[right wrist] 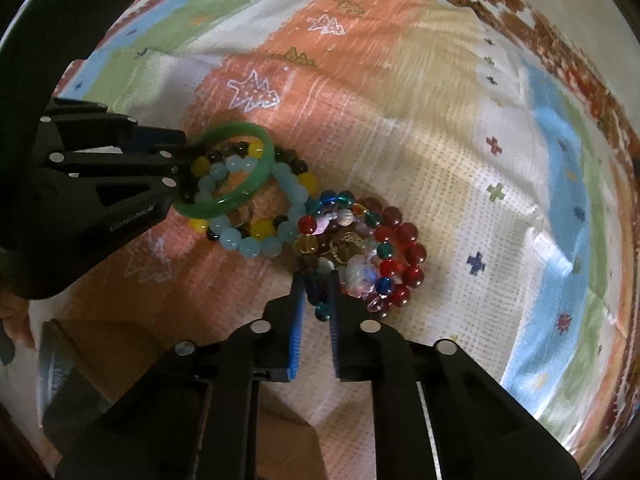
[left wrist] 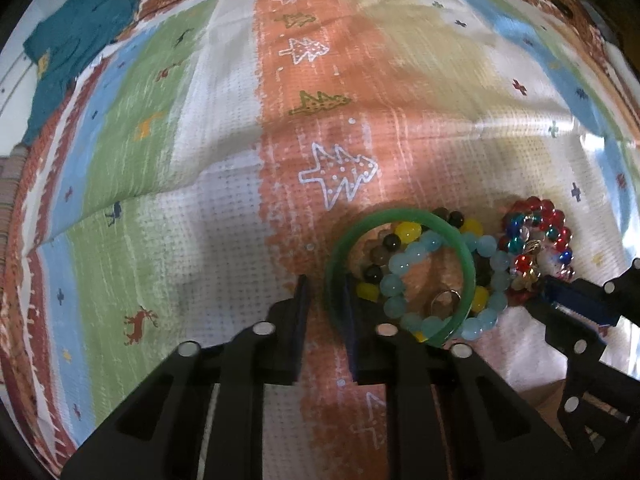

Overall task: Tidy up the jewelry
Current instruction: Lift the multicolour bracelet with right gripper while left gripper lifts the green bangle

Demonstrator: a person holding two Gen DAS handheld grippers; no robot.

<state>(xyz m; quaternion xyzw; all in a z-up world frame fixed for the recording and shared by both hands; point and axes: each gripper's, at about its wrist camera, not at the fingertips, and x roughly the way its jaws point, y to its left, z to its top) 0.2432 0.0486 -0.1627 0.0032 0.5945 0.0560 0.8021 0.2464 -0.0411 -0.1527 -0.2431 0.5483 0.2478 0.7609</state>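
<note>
A: Where is the jewelry?

B: Heaped on the striped cloth. The green bangle lies over the pale blue bead bracelet and the yellow-and-dark bead bracelet. Beside them sits the red and multicolored bead cluster.

A: And the left tongs?

B: Spread apart, one finger outside the bangle's rim and one inside; whether they are pressing it, I cannot tell.

A: The right tongs?

B: Drawn nearly together on a dark bead strand at the near edge of the cluster.

A: Anything else?

B: A teal garment lies at the cloth's far left corner.
</note>
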